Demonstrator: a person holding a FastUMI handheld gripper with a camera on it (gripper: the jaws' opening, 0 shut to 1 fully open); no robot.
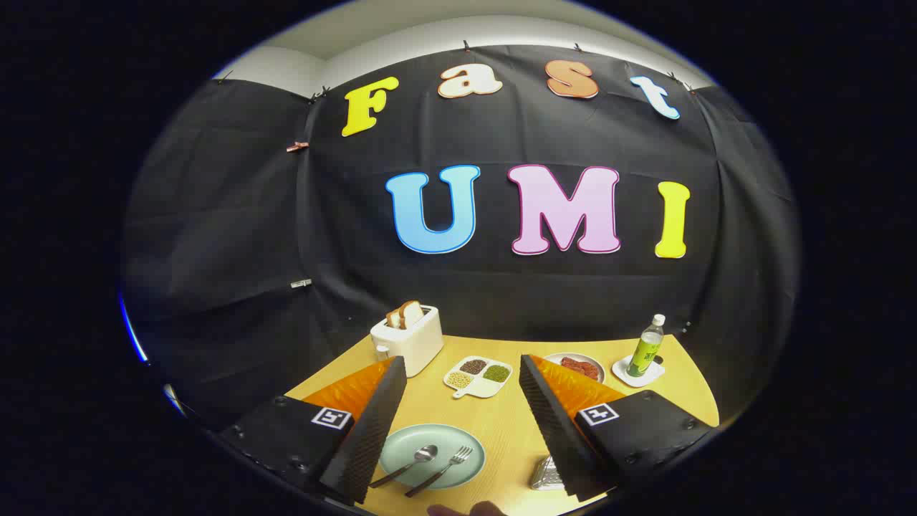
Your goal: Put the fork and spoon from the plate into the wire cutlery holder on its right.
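1 fork (445, 469), 1 spoon (410, 464), 2 plates (401, 446)

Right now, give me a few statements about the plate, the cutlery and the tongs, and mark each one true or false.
1. The spoon and fork lie on the plate. True.
2. The tongs are shut on the fork. False: they are open, holding nothing.
3. Bread sticks out of the toaster. True.
4. The bottle lies on its side. False: it stands upright.
5. The wire holder already holds the spoon. False: the spoon is on the plate.
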